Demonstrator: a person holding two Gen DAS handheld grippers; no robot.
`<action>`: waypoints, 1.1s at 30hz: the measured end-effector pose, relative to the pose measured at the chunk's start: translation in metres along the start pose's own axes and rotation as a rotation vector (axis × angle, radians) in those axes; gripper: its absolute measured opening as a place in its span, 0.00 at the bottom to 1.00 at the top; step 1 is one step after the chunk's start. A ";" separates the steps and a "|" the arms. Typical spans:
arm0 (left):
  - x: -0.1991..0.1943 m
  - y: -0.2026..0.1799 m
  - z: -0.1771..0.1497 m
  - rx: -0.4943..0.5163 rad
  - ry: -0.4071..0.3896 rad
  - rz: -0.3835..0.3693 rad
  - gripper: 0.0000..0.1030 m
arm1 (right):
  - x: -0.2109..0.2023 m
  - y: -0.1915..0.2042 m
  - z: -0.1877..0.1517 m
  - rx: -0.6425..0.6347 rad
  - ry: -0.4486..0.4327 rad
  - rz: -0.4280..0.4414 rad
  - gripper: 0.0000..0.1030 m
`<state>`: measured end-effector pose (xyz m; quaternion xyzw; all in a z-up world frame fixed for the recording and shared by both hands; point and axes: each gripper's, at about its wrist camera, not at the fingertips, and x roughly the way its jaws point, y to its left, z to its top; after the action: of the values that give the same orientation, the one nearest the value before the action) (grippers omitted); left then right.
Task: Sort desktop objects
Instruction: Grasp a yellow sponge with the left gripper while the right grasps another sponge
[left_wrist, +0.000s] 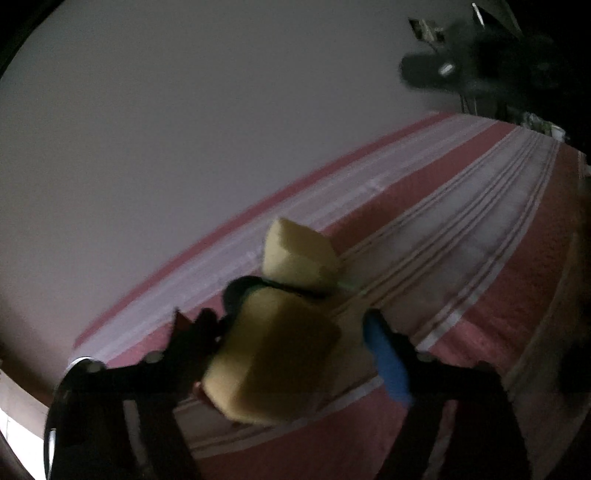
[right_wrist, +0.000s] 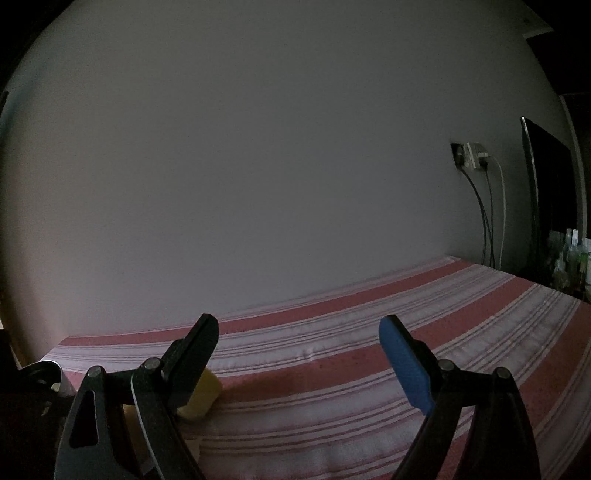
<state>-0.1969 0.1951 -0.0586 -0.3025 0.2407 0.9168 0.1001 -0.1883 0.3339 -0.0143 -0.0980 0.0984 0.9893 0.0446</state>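
Dim room, both views dark, the left wrist view blurred. Left gripper (left_wrist: 295, 332) raised over a red and white striped cloth (left_wrist: 461, 258), closed around a yellow sponge (left_wrist: 273, 362), the block squeezed between a black finger (left_wrist: 195, 336) on one side and a blue-padded finger (left_wrist: 388, 362) on the other. Wedged at the far end of that sponge, a second yellow piece (left_wrist: 299, 254), with a dark band (left_wrist: 258, 286) running between the two; too blurred to tell whether one object or two. Beyond, a plain pale wall (left_wrist: 184, 129) meeting the far edge of the cloth, and a dark blurred shape (left_wrist: 480, 70) high at the right, not identifiable. In the right wrist view, right gripper (right_wrist: 299, 354) spread wide, nothing between its fingers, hovering low above the same striped cloth (right_wrist: 369, 369). Black finger (right_wrist: 192, 362) at the left, blue pad (right_wrist: 406, 365) at the right, well apart. Just behind the black finger, partly hidden by it, a yellow block (right_wrist: 203, 398) lying on the cloth. On the wall at the right, a socket with plugs (right_wrist: 471, 155) and cables hanging down (right_wrist: 491, 221), beside a dark flat screen (right_wrist: 546, 192) seen edge-on; small bottles (right_wrist: 569, 254) at the far right, too dim to make out.
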 end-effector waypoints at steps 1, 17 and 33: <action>0.006 0.002 0.001 -0.012 0.017 -0.015 0.74 | 0.001 0.001 0.000 -0.001 0.003 0.000 0.88; 0.007 0.038 -0.018 -0.294 0.063 -0.284 0.36 | 0.003 -0.001 -0.001 0.029 0.009 -0.004 0.88; -0.097 0.055 -0.057 -0.471 -0.296 -0.174 0.36 | 0.027 0.002 -0.007 0.038 0.134 0.073 0.88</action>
<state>-0.1093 0.1152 -0.0192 -0.2000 -0.0227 0.9696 0.1393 -0.2132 0.3320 -0.0259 -0.1597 0.1233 0.9794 0.0037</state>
